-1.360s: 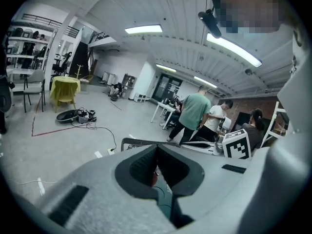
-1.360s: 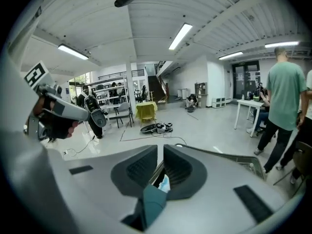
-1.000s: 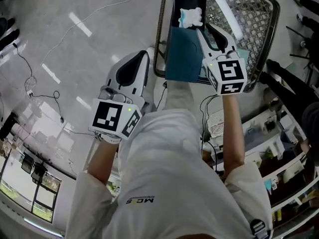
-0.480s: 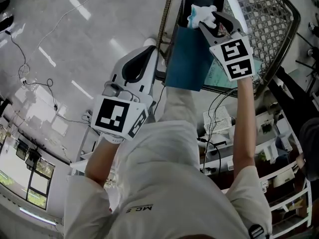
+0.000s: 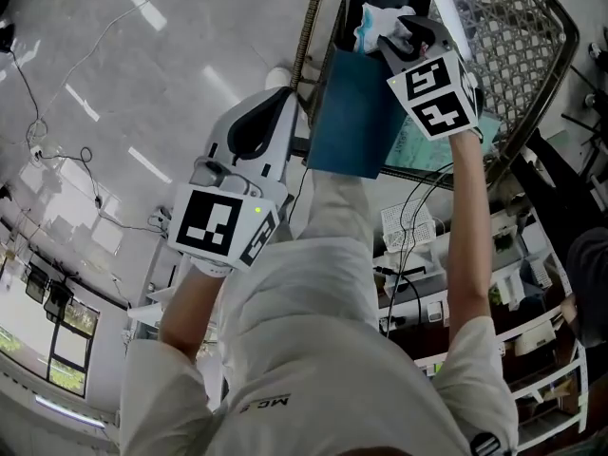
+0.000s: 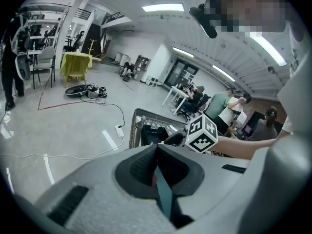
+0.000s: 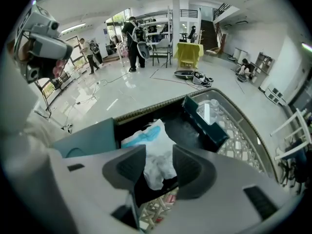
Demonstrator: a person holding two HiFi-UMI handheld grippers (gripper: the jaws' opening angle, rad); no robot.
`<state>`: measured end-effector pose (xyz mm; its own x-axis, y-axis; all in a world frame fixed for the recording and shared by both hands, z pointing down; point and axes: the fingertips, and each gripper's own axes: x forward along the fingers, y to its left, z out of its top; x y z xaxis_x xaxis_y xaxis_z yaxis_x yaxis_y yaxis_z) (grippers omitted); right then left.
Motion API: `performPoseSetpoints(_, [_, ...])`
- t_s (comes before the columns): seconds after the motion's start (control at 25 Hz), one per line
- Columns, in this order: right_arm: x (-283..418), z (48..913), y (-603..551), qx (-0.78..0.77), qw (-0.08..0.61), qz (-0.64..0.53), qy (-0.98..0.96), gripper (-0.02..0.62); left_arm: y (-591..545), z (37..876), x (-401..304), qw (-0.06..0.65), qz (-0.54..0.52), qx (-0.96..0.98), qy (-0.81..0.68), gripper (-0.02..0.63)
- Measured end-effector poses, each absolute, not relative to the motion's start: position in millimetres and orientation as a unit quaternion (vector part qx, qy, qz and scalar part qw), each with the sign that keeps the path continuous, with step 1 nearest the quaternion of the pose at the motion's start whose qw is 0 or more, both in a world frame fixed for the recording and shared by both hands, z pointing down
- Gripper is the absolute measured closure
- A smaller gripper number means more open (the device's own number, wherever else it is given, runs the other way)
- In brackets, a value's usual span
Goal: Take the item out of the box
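Right gripper view: right gripper [image 7: 159, 154] points down into the open box [image 7: 187, 123]. Its jaws are spread wide and have just been opening. The item [image 7: 152, 139], a crumpled white wad with a pale blue patch, sits between them, but neither pad presses on it, so no grip yet. The item lies inside the box, on the dark floor near the opening. The box rests in a wire basket [image 7: 246, 138]; whether the basket stands on a tabletop or on something else cannot be told from these views. Left gripper view: left gripper [image 6: 157, 152] has its jaws closed on the thin teal flap [image 6: 165, 196] of the box, pinching it edge-on. Head view agrees, with the left gripper at the flap's side edge and the right gripper over the item at the box mouth. Progress, as judged: the box is open and the flap secured, so that step is done, and the approach to the item looks about complete. Remaining: close on the item, then lift it clear of the box walls and the basket rim. The item looks soft and loose, and a shallow pinch may catch only a fold, so the jaws likely need to seat lower before closing.
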<state>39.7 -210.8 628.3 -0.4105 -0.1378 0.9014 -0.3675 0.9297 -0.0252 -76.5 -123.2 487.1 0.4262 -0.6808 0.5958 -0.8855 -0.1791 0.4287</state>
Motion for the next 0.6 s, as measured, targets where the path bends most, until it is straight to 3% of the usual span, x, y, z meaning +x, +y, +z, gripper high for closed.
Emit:
performPoseSetpoints(0.4, [41.9,640.6,-213.3,0.144,0.569,0.077,-0.806,0.545,-120.3,486.0,-78.0,0.376,0.133,0.756,-0.519,0.583])
performPoseSetpoints(0.6, [42.9,639.6,-212.4,0.144,0.569,0.076,-0.806,0.571,-117.8,484.4,-80.3,0.373,0.131,0.757,-0.520,0.583])
